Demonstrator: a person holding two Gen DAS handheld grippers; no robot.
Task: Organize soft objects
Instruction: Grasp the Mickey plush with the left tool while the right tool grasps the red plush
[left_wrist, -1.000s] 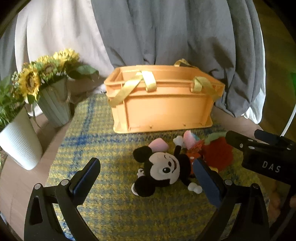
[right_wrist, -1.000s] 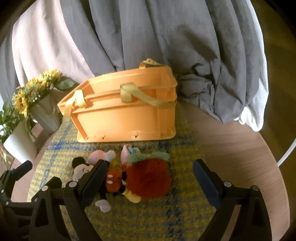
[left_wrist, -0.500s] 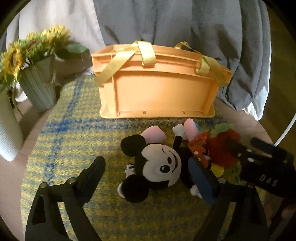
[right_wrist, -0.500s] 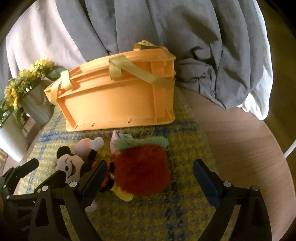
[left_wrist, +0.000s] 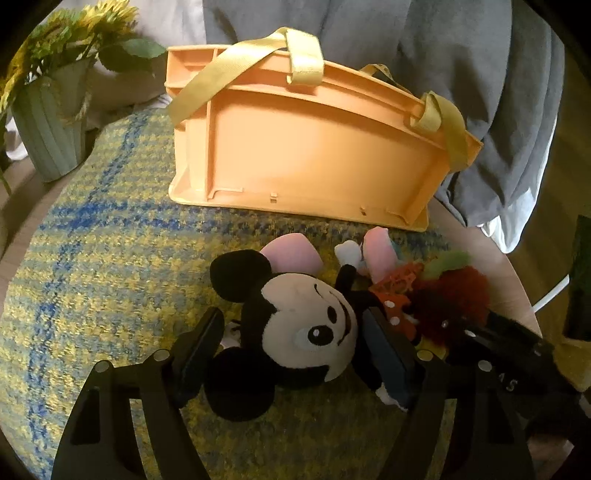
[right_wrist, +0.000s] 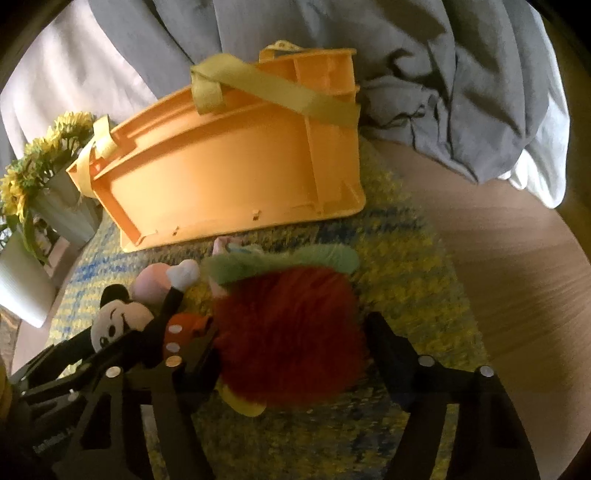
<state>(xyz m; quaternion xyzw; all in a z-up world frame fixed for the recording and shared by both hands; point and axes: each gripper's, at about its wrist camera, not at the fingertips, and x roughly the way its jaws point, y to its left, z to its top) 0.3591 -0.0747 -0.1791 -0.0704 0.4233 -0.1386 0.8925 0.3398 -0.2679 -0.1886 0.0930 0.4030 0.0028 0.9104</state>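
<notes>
The orange plastic crate with yellow fabric handles is standing across the upper middle of your left wrist view, on the yellow-and-blue woven mat; its inside is hidden from both cameras, so its contents cannot be told. Your left gripper is sitting with its jaws spread on either side of the head of the black-and-white mouse plush doll, low in the centre of the frame. Your right gripper is likewise spread around the shaggy red plush with a green top, which is lying just in front of the crate and touching the doll. A pale green ribbed vase holding sunflowers is standing at the upper left, and grey cloth is hanging behind. On the right gripper's body, lower right of the left view, the letters "AS" are showing.
</notes>
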